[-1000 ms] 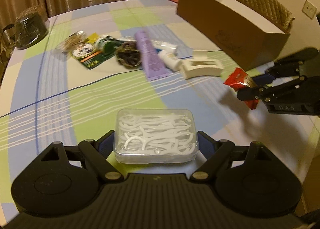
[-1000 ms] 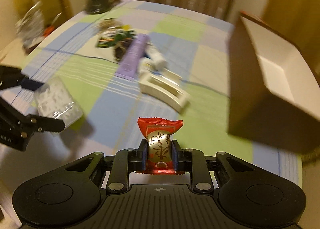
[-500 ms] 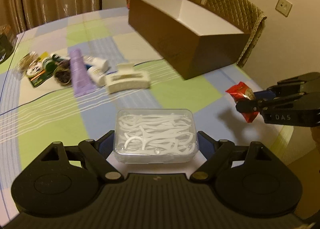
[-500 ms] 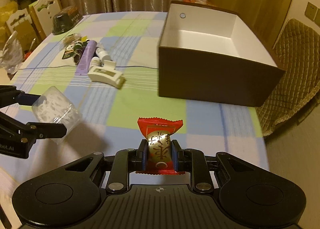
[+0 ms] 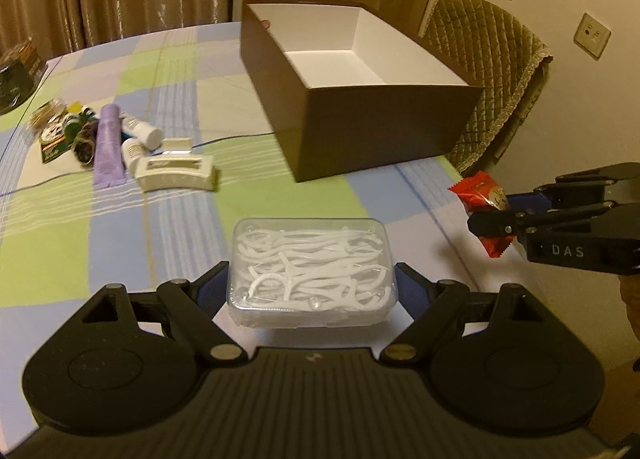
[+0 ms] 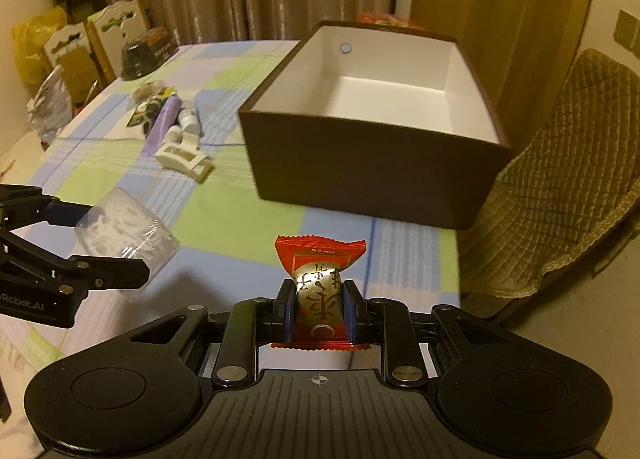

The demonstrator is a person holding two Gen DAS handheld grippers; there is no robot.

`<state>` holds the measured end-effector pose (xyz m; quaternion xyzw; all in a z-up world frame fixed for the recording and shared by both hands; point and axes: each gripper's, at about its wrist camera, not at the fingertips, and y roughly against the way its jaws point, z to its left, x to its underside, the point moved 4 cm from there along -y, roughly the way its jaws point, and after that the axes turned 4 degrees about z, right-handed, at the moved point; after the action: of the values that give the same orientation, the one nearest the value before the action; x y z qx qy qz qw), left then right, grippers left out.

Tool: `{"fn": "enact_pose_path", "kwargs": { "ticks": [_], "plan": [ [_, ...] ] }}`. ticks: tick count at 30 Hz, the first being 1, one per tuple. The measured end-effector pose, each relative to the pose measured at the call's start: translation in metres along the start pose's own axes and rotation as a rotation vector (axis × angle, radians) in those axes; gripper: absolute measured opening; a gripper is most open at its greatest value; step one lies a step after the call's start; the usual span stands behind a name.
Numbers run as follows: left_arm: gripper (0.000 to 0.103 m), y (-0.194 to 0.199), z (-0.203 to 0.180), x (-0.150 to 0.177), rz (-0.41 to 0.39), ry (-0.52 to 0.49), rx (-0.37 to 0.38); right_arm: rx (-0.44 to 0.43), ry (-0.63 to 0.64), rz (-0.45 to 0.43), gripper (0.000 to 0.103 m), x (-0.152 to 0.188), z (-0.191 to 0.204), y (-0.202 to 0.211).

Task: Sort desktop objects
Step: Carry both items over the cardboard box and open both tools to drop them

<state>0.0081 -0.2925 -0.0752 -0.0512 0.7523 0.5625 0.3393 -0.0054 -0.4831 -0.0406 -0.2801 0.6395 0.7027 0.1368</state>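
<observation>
My left gripper is shut on a clear plastic box of white floss picks and holds it above the table; the box also shows in the right wrist view. My right gripper is shut on a red and gold candy packet, also seen at the right of the left wrist view. An open brown box with a white inside stands ahead of both grippers, empty as far as I see.
A pile lies on the checked tablecloth to the left: a purple tube, white bottles, a white hair clip, small packets. A padded chair stands at the table's right edge. A dark container sits far left.
Both grippers have swung right and toward the brown box, which is now closer and shows its inside. Both grips are unchanged.
</observation>
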Motion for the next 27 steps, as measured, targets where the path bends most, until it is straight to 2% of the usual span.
{"fn": "enact_pose_path", "kwargs": {
  "ticks": [7,14,20,27],
  "plan": [
    [0.083,0.001,-0.007,-0.021,-0.023,-0.056,0.025,0.044,-0.045,-0.032,0.023,-0.009,0.001,0.008],
    [0.083,0.006,0.0,-0.041,-0.06,-0.114,0.065,0.082,-0.078,-0.08,0.023,-0.032,0.007,0.016],
    [0.083,0.011,0.002,-0.077,-0.11,-0.151,0.088,0.083,-0.068,-0.143,0.023,-0.079,-0.003,0.025],
    [0.083,-0.003,-0.005,-0.15,-0.176,-0.206,0.093,0.105,-0.039,-0.186,0.023,-0.145,-0.046,0.002]
  ]
}}
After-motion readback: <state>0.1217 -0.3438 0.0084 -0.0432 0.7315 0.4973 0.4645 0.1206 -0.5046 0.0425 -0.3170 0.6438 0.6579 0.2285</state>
